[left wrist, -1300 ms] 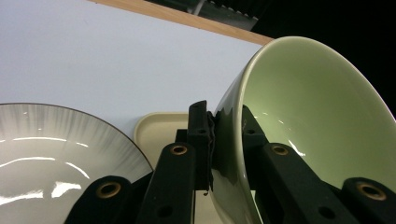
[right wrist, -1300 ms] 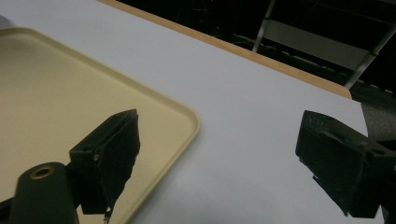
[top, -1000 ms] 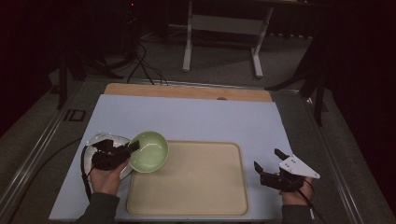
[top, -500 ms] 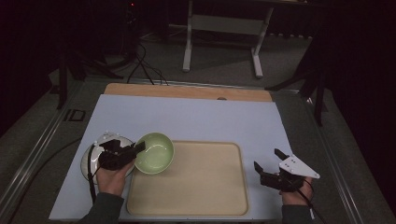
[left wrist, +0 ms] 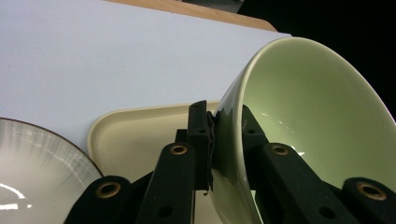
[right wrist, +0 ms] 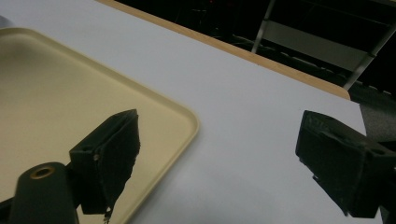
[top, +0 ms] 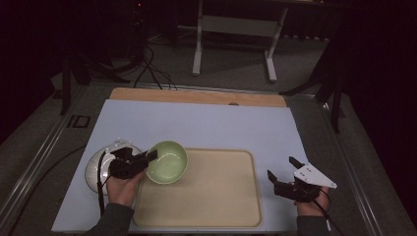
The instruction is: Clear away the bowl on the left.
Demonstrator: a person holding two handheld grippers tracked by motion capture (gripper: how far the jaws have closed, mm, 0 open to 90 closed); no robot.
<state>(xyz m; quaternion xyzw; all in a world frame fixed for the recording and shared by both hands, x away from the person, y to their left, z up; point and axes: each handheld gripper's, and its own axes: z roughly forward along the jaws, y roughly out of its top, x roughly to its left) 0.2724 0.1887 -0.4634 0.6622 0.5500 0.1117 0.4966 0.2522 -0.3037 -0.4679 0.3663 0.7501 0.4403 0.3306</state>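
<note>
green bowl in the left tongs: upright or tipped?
Tipped. In the left gripper view the green bowl leans with its mouth turned sideways, its rim pinched by the left tongs above the tray. Inside looks empty.

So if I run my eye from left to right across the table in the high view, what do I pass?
White plate → left tool, clamped on the rim of the green bowl → beige tray → right tool, its jaws apart over the pale mat.
</note>
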